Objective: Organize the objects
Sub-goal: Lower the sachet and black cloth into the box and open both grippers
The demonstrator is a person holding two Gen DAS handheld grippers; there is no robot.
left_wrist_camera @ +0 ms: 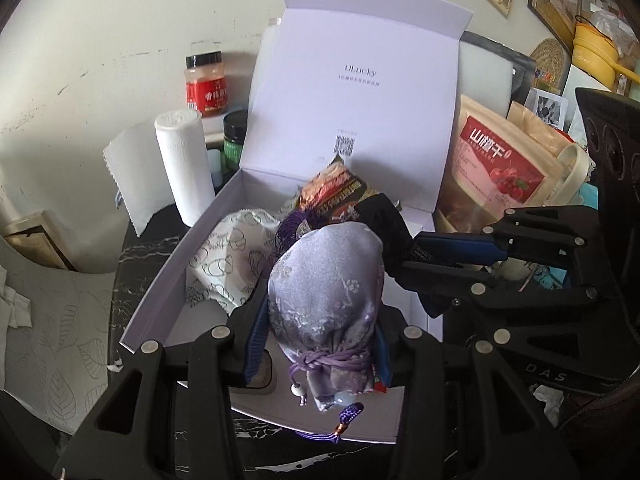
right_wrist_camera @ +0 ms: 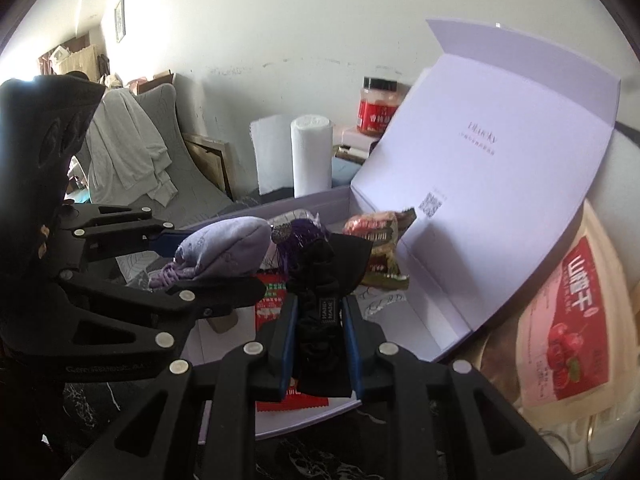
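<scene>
Left wrist view: left gripper [left_wrist_camera: 320, 320] is clamped on the lilac satin pouch [left_wrist_camera: 326, 292]; right gripper [right_wrist_camera: 320, 320] is clamped on the black scrunchie [right_wrist_camera: 316, 300]. Both hang above the open gift box [left_wrist_camera: 160, 300]. Lower each onto bare floor, beside the snack packet [right_wrist_camera: 378, 248], before releasing.

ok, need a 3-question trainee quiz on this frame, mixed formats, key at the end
1. True or false: the left hand-held gripper is empty.
2. What does the right hand-held gripper hold? A) paper towel roll B) black scrunchie C) red-lidded jar
3. Fill in: the lid of the white box stands ____.

Key:
1. False; it grips the lilac drawstring pouch.
2. B, the black scrunchie.
3. Open, propped upright behind the box.
</scene>
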